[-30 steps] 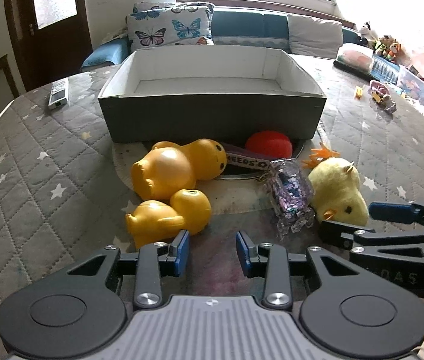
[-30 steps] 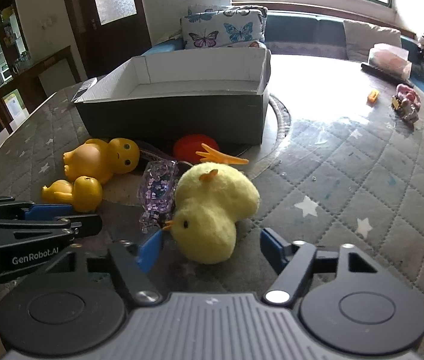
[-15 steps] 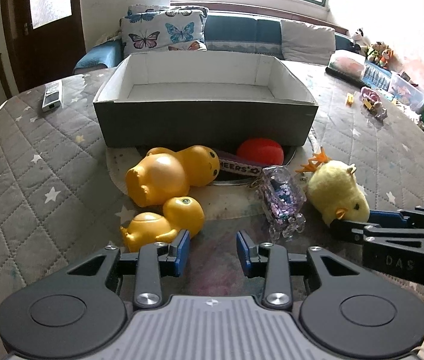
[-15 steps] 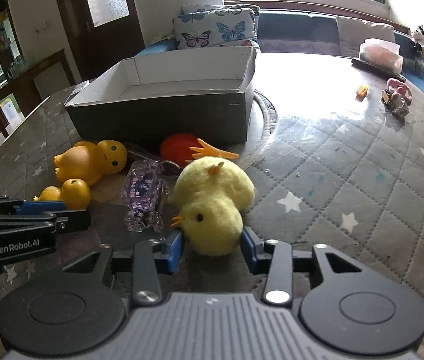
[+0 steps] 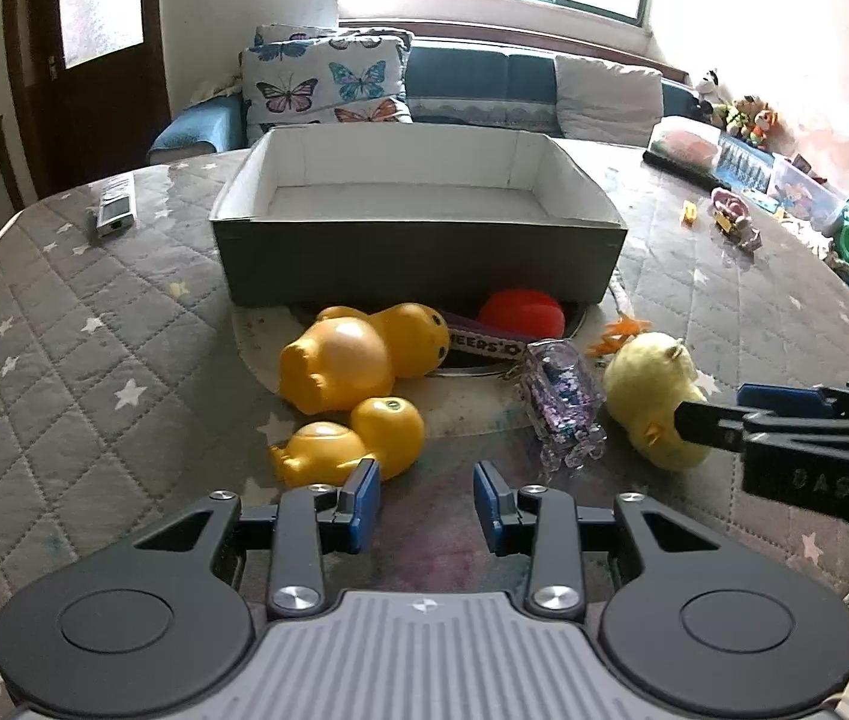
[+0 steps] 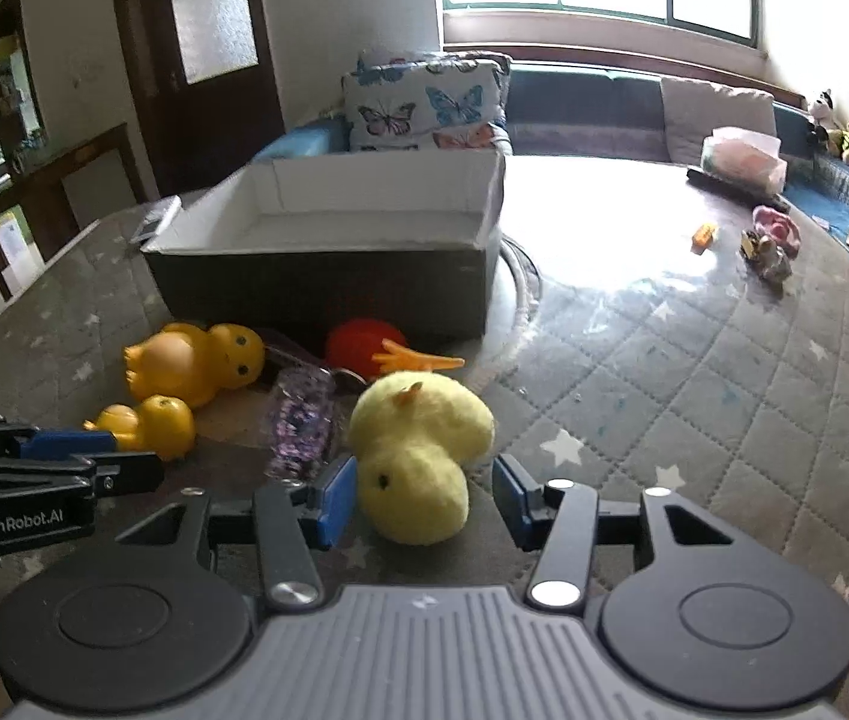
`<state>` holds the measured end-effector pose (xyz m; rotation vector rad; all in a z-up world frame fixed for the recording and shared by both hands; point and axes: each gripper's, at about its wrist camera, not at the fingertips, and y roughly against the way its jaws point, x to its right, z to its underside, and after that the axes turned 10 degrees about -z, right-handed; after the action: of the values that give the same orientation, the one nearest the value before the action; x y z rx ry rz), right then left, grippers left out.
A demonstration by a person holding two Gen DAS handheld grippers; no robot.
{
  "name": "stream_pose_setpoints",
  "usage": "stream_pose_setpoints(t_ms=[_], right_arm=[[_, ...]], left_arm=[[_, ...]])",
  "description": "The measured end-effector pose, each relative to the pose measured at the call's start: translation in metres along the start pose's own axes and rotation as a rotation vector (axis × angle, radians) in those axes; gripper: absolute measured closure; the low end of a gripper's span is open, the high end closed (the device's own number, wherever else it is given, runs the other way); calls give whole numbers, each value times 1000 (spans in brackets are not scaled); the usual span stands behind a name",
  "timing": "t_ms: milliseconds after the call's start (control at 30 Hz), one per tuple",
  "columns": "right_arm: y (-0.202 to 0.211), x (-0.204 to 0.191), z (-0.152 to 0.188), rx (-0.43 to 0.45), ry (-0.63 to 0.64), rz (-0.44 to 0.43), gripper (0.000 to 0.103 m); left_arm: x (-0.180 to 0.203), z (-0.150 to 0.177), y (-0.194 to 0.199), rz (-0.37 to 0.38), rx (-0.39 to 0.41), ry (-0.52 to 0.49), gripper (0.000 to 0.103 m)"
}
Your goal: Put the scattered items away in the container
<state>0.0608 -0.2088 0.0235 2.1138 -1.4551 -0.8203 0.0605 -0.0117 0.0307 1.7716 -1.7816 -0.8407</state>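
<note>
- Picking up the plush chick (image 6: 418,450) looks like the step in hand: the right gripper (image 6: 424,498) is set around its head end, jaws opening a bit right now, with the chick between them and a gap showing beside each blue pad, so it isn't actually clamped.
- The left gripper (image 5: 424,495) is held with its jaws apart and nothing between them, just in front of the small yellow duck (image 5: 352,441), which is probably its pick.
- The chick is lying on the table, beside the glittery keychain (image 5: 562,414), near the front wall of the box (image 5: 418,264).
- The bigger yellow duck (image 5: 358,357), a red ball (image 5: 520,315) and a dark strap with lettering (image 5: 484,345) are scattered right against that front wall. Nothing can be seen inside the box yet.
- For the next move, a firm squeeze on the soft chick would be needed, then a lift high enough to clear the box rim before letting go. Being plush, it's likely to squash and slip if grabbed too lightly.
- The surface is a grey quilted cover with white stars (image 5: 94,324), under what looks like a glossy clear sheet, with glare on the far side.
- A remote (image 5: 115,213) is left at the far left edge, and small toys (image 6: 772,246) are strewn off to the right.
- Behind it all, a blue sofa with butterfly cushions (image 5: 328,81), a bright window and a dark wooden door (image 5: 88,60) can be made out.
</note>
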Motion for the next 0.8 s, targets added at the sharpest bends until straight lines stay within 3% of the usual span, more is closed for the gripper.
stream_pose_setpoints(t_ms=[367,533,800], right_arm=[[0,-25,-3,-16,49,-152,52],[-12,-33,-2,-50,57,-193,52],[-29,-40,-8,-88,39,-234,53]], left_arm=[[-23,0,13,-34,42,26,65],[-41,1,-3,-68,1,69,65],[-50,5,-18,4,-39,94,66]])
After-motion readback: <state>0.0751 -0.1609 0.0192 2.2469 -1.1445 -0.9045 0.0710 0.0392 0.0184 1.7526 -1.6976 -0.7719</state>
